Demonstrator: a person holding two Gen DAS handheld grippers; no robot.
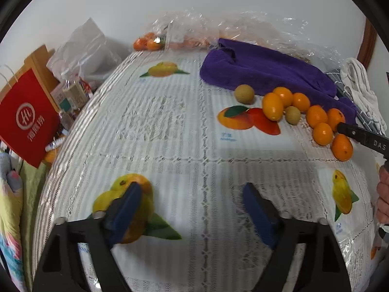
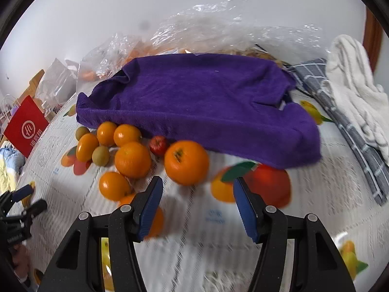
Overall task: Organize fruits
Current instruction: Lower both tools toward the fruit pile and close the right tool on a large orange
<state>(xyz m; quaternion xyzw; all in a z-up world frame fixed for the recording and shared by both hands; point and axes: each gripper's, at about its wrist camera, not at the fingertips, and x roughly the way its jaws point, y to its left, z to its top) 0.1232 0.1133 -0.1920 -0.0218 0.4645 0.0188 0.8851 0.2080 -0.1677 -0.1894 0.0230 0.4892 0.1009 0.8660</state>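
Several oranges (image 1: pixel 316 115) and two small green-brown fruits (image 1: pixel 244 93) lie in a cluster by the front edge of a purple towel (image 1: pixel 265 73). My left gripper (image 1: pixel 193 198) hangs open over bare tablecloth, well short of the cluster and to its left, with nothing between its pads. My right gripper (image 2: pixel 198 194) is open, and its tips stand just short of a large orange (image 2: pixel 186 162). A small red fruit (image 2: pixel 159 144) sits behind that orange. Another orange (image 2: pixel 155 219) is partly hidden under the right gripper's left finger. More oranges (image 2: pixel 132 159) lie to the left.
The table wears a lace cloth printed with fruit pictures (image 1: pixel 170 126). Clear plastic bags (image 2: pixel 218 31) with more oranges lie behind the towel. White and grey cloths (image 2: pixel 352 80) pile up at the right. A red paper bag (image 1: pixel 26 119) and clutter stand off the left edge.
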